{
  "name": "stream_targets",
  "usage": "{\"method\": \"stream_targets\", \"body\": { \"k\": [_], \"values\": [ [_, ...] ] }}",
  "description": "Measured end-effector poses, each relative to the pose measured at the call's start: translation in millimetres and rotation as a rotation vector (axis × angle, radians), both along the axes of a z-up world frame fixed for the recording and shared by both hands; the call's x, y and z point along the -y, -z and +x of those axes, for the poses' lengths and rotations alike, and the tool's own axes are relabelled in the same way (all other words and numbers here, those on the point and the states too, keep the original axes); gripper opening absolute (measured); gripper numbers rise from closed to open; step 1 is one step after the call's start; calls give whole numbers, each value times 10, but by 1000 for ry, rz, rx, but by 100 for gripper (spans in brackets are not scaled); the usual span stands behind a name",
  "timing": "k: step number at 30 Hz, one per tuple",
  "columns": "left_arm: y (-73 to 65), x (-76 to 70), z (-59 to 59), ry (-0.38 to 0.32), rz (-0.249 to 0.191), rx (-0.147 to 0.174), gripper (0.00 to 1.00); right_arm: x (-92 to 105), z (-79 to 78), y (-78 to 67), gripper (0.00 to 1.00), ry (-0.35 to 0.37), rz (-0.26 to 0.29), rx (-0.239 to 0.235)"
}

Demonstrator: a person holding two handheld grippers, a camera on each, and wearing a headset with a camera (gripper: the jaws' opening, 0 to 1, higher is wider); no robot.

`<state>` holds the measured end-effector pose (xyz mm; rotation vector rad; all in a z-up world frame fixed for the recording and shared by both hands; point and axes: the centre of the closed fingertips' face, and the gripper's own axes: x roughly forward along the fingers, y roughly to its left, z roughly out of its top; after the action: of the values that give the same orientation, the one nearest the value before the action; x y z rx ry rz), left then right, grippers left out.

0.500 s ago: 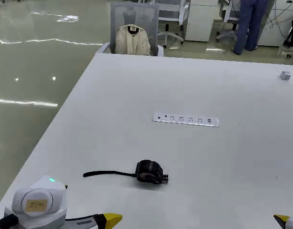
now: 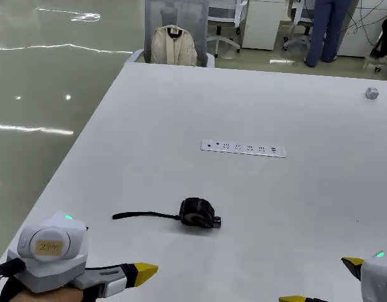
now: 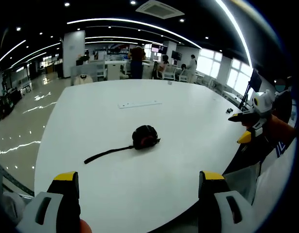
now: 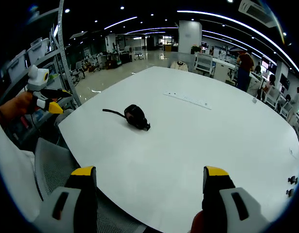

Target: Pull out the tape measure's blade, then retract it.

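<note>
A black tape measure (image 2: pixel 197 212) lies on the white table (image 2: pixel 256 100) near its front, its blade in and a black strap (image 2: pixel 138 216) trailing to the left. It also appears in the left gripper view as the tape measure (image 3: pixel 145 136) and in the right gripper view as the tape measure (image 4: pixel 135 116). My left gripper (image 3: pixel 139 177) is open and short of it, at the bottom left in the head view (image 2: pixel 141 272). My right gripper (image 4: pixel 149 171) is open too, low at the right (image 2: pixel 323 280). Neither touches the tape measure.
A white power strip (image 2: pixel 243 148) lies flat beyond the tape measure. A small grey object (image 2: pixel 371 93) sits at the far right. A chair with a cream jacket (image 2: pixel 173 45) stands at the table's far edge, and a person (image 2: pixel 325 31) stands behind. The table's left edge drops to a glossy floor.
My right gripper has come further into the head view, both yellow tips now showing. The view itself has shifted a little; the tape measure lies where it was.
</note>
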<state>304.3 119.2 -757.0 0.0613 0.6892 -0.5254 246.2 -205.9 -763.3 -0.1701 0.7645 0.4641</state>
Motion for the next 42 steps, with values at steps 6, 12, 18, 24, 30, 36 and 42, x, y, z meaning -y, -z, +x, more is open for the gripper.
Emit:
{"method": "stream_targets", "body": {
  "k": [6, 12, 18, 24, 30, 36, 42],
  "values": [
    [16, 72, -74, 36, 6, -8, 100, -67, -4, -39, 91, 2, 47, 16],
    [0, 114, -61, 35, 11, -5, 100, -45, -15, -12, 91, -4, 62, 7],
    [22, 177, -63, 37, 12, -20, 100, -2, 6, -4, 91, -14, 69, 0],
    [-2, 245, -70, 64, 29, -15, 100, -2, 4, -39, 90, -31, 67, 1],
    [-5, 254, -46, 84, 32, -15, 100, 37, 11, -37, 90, -20, 58, 3],
    [23, 205, -27, 108, 47, -18, 100, 40, -24, 26, 89, -21, 48, -14],
    [67, 218, -21, 109, 54, -31, 100, 61, -30, 42, 89, -21, 46, -23]
  ]
}}
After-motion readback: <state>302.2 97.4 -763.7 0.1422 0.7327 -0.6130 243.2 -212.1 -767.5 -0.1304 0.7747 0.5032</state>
